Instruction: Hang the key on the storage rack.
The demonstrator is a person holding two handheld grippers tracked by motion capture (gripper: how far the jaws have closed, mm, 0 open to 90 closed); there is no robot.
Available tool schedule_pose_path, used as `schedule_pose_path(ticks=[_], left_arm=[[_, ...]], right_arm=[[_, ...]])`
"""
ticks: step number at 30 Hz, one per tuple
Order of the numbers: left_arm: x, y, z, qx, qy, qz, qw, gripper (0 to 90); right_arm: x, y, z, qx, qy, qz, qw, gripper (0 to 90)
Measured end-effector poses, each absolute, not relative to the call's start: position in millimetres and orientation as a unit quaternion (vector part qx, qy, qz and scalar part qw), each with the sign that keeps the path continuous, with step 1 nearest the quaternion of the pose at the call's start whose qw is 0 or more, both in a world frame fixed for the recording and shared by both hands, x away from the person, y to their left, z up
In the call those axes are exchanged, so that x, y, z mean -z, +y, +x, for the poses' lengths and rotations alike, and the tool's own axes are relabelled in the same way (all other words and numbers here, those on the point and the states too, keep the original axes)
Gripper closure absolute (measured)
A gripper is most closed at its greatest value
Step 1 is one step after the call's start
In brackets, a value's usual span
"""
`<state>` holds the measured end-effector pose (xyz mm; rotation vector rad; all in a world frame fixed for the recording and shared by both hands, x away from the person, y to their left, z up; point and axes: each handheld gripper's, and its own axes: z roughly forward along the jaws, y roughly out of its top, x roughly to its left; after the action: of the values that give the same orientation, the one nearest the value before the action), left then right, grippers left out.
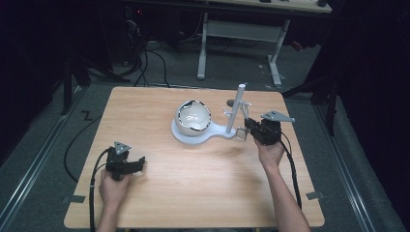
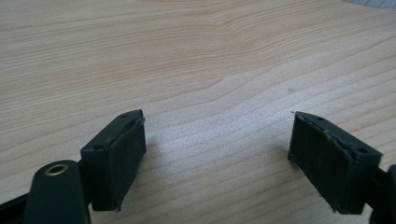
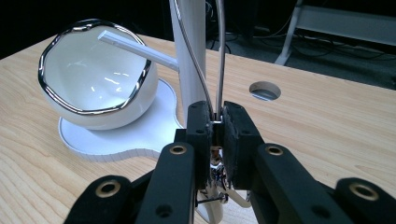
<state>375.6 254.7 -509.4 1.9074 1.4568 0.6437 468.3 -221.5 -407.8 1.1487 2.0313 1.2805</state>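
Right gripper (image 3: pixel 215 122) tight on wire loop (image 3: pixel 219 56)

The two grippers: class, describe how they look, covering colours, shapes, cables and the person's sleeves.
Both the left gripper and right gripper are black, each topped by a grey three-cornered plate and trailing a black cable. Their jaws are blocky, with flat dark pads and brass-ringed holes. The forearms are bare, with no sleeves.

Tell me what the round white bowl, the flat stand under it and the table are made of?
The bowl looks like glossy ceramic or glazed plastic: it shines with bright reflections, and its wavy rim looks like chrome metal. The flat stand looks like matte white plastic or painted board, with a dull surface and a ridged cut edge. The table looks like pale wood or wood-look laminate, with grain lines running across it.
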Motion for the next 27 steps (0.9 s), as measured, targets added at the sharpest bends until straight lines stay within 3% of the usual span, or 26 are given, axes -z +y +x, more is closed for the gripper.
schedule_pose_path(ticks=[17,27], left_arm=[[509.4,254.7,375.6,-0.245,0.555,0.727,0.322,19.1],[509.4,254.7,375.6,-0.245,0.555,0.727,0.322,19.1]], right_arm=[[411.1,-217.2,469.9,-0.472,0.737,0.421,0.238,80.8],[410.0,-218.2,470.2,-0.475,0.735,0.423,0.235,74.3]])
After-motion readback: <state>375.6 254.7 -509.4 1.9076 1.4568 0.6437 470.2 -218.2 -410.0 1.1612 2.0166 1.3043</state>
